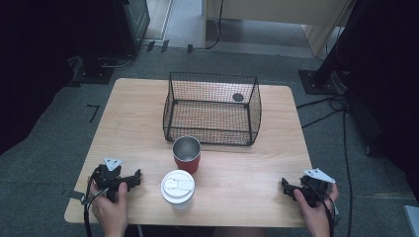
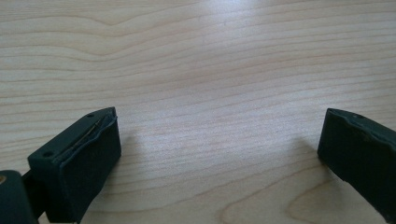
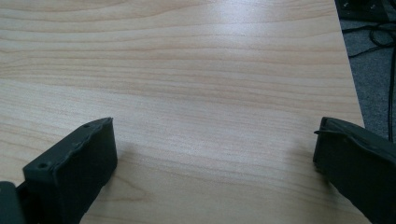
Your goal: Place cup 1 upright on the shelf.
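Observation:
A red cup with a metal rim (image 1: 187,153) stands open-topped near the table's middle, just in front of a black wire basket (image 1: 212,129). A white cup with a lid (image 1: 177,188) stands close in front of the red one. My left gripper (image 1: 134,177) rests at the table's front left, a hand around it, jaws wide apart over bare wood (image 2: 219,135). At the front right, my right gripper (image 1: 285,186) lies in the other hand, also open with nothing between its jaws (image 3: 215,140).
The wooden table (image 1: 143,113) stands on grey carpet. The wire basket holds a small dark disc (image 1: 238,97) at its back right. Cables (image 1: 341,113) run over the floor to the right, and black stands sit at both back corners.

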`<state>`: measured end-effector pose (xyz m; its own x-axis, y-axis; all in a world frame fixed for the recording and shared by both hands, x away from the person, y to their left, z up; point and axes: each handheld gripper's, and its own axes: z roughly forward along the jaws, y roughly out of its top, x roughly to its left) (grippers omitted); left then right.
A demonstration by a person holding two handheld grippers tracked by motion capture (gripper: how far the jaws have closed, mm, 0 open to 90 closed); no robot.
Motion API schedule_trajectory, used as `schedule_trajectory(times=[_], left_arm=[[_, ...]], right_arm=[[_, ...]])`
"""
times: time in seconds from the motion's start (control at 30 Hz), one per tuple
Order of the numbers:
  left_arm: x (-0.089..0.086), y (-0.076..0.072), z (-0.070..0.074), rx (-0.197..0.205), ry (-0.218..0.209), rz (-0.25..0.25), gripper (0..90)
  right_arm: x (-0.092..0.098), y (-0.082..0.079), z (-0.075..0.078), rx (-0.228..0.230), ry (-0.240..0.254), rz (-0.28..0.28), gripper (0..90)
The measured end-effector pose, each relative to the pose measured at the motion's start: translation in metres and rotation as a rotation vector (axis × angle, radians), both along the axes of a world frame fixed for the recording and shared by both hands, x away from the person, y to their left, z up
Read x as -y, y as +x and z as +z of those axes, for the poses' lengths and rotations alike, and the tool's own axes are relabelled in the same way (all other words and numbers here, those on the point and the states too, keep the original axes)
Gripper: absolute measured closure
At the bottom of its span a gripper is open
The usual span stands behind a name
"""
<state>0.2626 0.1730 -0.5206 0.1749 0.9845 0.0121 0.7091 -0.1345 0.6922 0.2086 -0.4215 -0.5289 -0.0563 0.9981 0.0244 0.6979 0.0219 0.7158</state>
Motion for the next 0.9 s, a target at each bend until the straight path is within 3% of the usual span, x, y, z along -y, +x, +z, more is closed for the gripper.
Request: schedule_trajectory(times=[0.27, 0.3, 0.37, 0.7, 0.73, 0.9], left_arm=[[0.000, 0.000, 0.000, 0.000, 0.000, 0.000, 0.0], [0.000, 0.000, 0.000, 0.000, 0.000, 0.000, 0.0], [0.000, 0.000, 0.000, 0.000, -0.001, 0.001, 0.0], [0.000, 0.000, 0.000, 0.000, 0.000, 0.000, 0.0], [0.000, 0.000, 0.000, 0.000, 0.000, 0.000, 0.0], [0.000, 0.000, 0.000, 0.000, -0.001, 0.000, 0.0]], right_arm=[[-0.004, -0.002, 0.001, -0.007, 0.012, -0.020, 0.0], [-0.004, -0.002, 0.003, -0.014, 0.038, -0.017, 0.0], [-0.011, -0.003, 0.011, 0.017, 0.064, -0.010, 0.0], [-0.044, -0.003, 0.034, 0.076, 0.053, 0.063, 0.0], [-0.054, -0.003, 0.039, 0.088, 0.049, 0.094, 0.0], [-0.074, -0.003, 0.046, 0.102, 0.046, 0.138, 0.0]])
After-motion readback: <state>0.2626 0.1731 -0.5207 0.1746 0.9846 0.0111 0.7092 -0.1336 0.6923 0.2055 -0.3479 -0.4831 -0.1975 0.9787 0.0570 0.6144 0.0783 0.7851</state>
